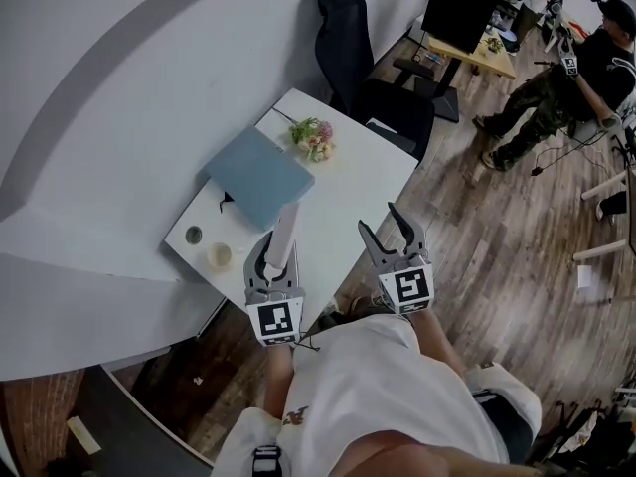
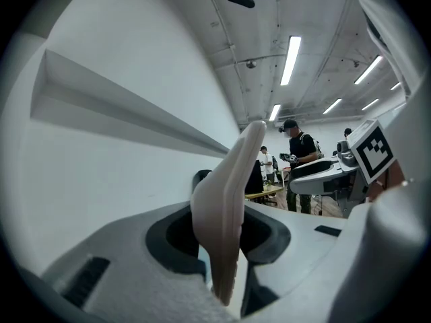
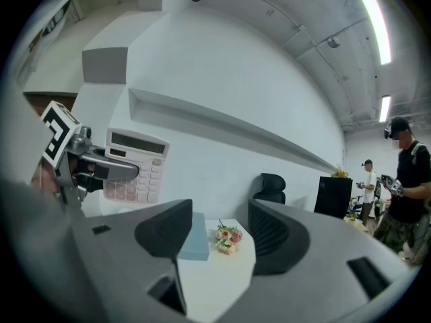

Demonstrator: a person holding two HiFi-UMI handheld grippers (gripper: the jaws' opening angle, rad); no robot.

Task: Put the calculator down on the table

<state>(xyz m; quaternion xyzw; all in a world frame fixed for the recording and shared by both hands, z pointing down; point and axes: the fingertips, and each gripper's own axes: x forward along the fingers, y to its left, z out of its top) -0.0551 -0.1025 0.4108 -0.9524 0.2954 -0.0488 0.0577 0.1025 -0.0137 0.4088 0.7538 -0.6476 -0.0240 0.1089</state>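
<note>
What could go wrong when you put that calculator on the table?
The left gripper pinches the calculator only near one edge, so it might slip or swing. The blue folder and flowers crowd the table, so it could land on them or too near an edge.

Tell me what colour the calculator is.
Pale pinkish white calculator; clearest in the right gripper view.

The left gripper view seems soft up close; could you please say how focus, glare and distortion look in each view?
Left gripper view: the calculator, edge-on and near the lens, is soft, the room behind sharper; the ceiling light strips glare white. Right gripper view: the fisheye bows the wall ledge; the calculator is crisp. Head view: dim and grey, the white table brightest.
</note>
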